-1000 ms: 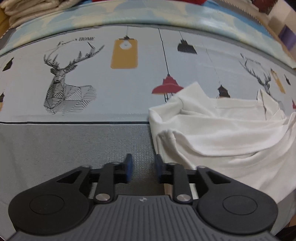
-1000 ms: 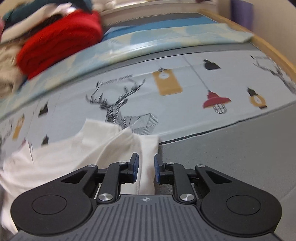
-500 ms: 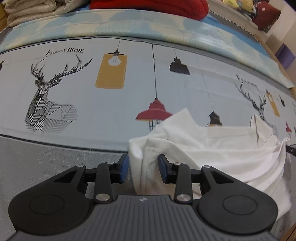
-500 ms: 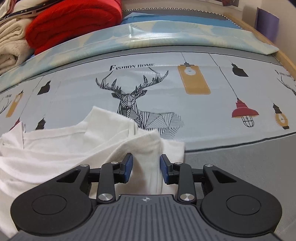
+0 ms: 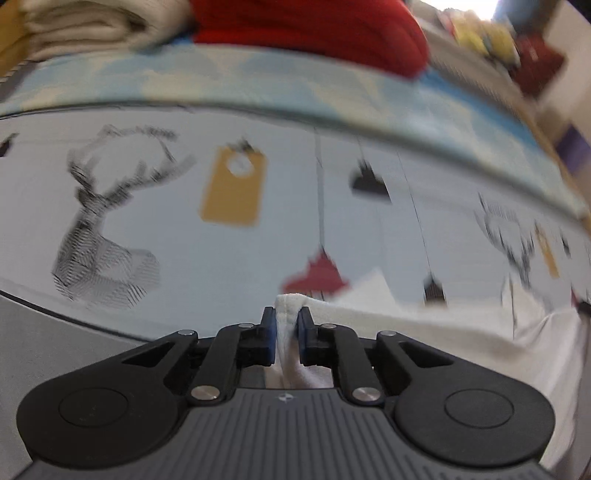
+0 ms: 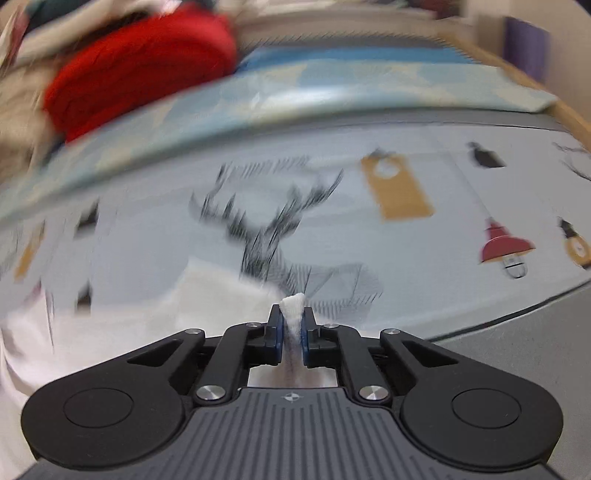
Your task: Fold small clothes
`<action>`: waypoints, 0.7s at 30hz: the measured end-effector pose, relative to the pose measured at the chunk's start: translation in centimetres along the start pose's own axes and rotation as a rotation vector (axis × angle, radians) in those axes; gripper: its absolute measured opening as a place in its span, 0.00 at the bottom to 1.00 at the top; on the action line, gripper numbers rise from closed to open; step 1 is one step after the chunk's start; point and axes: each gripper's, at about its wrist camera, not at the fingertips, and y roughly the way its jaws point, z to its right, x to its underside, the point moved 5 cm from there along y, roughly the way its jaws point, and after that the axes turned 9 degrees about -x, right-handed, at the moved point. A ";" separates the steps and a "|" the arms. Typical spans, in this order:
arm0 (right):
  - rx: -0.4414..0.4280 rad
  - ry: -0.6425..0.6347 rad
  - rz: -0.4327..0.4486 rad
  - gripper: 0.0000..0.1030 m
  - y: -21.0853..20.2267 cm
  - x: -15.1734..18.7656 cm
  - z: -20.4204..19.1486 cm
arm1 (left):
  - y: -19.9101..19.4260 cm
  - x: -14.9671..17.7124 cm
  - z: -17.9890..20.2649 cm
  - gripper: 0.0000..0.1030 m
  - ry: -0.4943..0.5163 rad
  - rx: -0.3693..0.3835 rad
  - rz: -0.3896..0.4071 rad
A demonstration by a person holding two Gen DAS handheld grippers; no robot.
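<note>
A small white garment [image 5: 424, 325] lies on a printed bed sheet. In the left wrist view it spreads from my left gripper [image 5: 286, 317] to the right edge. The left gripper is shut on a folded corner of it, which sticks up between the blue pads. In the right wrist view the garment [image 6: 129, 325] spreads to the left. My right gripper [image 6: 291, 314] is shut on another bunched corner of it. Both views are blurred by motion.
The sheet [image 5: 221, 240] is pale grey with deer and lamp prints, with a plain grey band [image 6: 517, 332] near me. A red folded blanket [image 6: 129, 74] and beige folded cloths [image 5: 92, 22] are stacked at the far side. A wooden bed edge [image 6: 535, 85] runs at far right.
Both grippers closed on the garment's two near corners, having been open around them half a second ago. Both now move, lifting the cloth, and the views blur.
</note>
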 end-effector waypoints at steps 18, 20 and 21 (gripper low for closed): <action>0.127 0.043 0.083 0.09 1.8 -1.2 0.0 | 1.9 -1.2 0.3 0.12 -0.041 -0.014 0.042; 0.135 0.037 0.040 0.11 2.6 -0.9 -0.1 | 2.5 -1.1 0.4 0.14 -0.048 -0.006 0.000; 0.156 0.032 0.019 0.11 2.9 -0.7 -0.1 | 2.5 -0.9 0.3 0.15 -0.048 -0.018 -0.006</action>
